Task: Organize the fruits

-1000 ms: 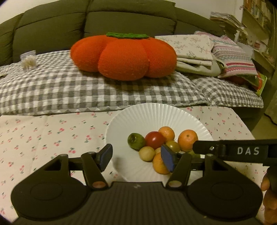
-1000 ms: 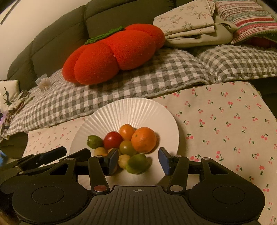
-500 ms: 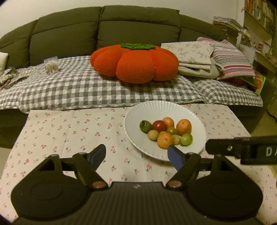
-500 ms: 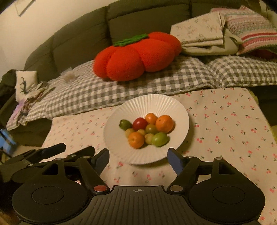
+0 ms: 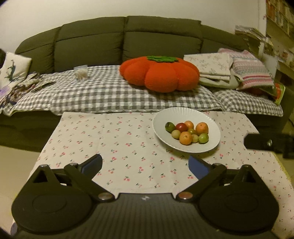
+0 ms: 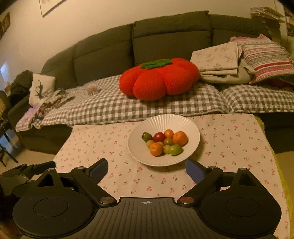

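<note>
Readable text: none in either view.
Left gripper (image 5: 145,164) body: a small pale mark at its middle edge, no letters made out.
Right gripper (image 6: 146,167) body: a small crosshair sign at its middle edge, no letters or numbers.
Wall frame (image 6: 49,5), far left: too small and dim to read.
Paper stack (image 6: 266,12), far right: no print legible.
Tablecloth (image 6: 229,139): cherry pattern only, no words.
</note>
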`<state>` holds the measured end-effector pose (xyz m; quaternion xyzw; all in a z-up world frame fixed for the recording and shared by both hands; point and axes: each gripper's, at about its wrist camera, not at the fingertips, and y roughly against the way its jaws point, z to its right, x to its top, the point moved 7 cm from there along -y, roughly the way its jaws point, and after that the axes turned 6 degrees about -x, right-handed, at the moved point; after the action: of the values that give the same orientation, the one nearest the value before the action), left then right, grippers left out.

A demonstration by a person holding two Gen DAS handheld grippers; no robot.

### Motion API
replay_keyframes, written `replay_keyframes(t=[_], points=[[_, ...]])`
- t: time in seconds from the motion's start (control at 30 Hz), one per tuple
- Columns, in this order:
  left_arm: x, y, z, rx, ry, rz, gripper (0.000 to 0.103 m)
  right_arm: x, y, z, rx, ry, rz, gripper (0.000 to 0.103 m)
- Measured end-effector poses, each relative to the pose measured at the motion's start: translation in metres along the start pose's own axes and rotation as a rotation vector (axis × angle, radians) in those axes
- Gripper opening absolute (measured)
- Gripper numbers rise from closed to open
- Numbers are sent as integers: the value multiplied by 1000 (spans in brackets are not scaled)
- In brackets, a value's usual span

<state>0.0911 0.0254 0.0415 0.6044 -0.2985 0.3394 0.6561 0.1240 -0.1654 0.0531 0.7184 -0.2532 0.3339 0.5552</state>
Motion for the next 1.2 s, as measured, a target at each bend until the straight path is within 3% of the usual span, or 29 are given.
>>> replay_keyframes(t=[0.17, 0.43, 0.73, 1.2], points=[[-10, 19, -9, 11, 43, 11, 101, -17, 16, -9, -22, 16, 13, 97], [-23, 36, -12, 57, 1, 56, 102, -34, 33, -26, -71, 83, 86, 101], [-35, 26, -16, 43, -9, 11, 102, -50, 13, -15, -95, 45, 30, 101], [-41, 19, -16, 28, -20, -20, 102, -54, 5, -24, -97, 66, 19, 101]])
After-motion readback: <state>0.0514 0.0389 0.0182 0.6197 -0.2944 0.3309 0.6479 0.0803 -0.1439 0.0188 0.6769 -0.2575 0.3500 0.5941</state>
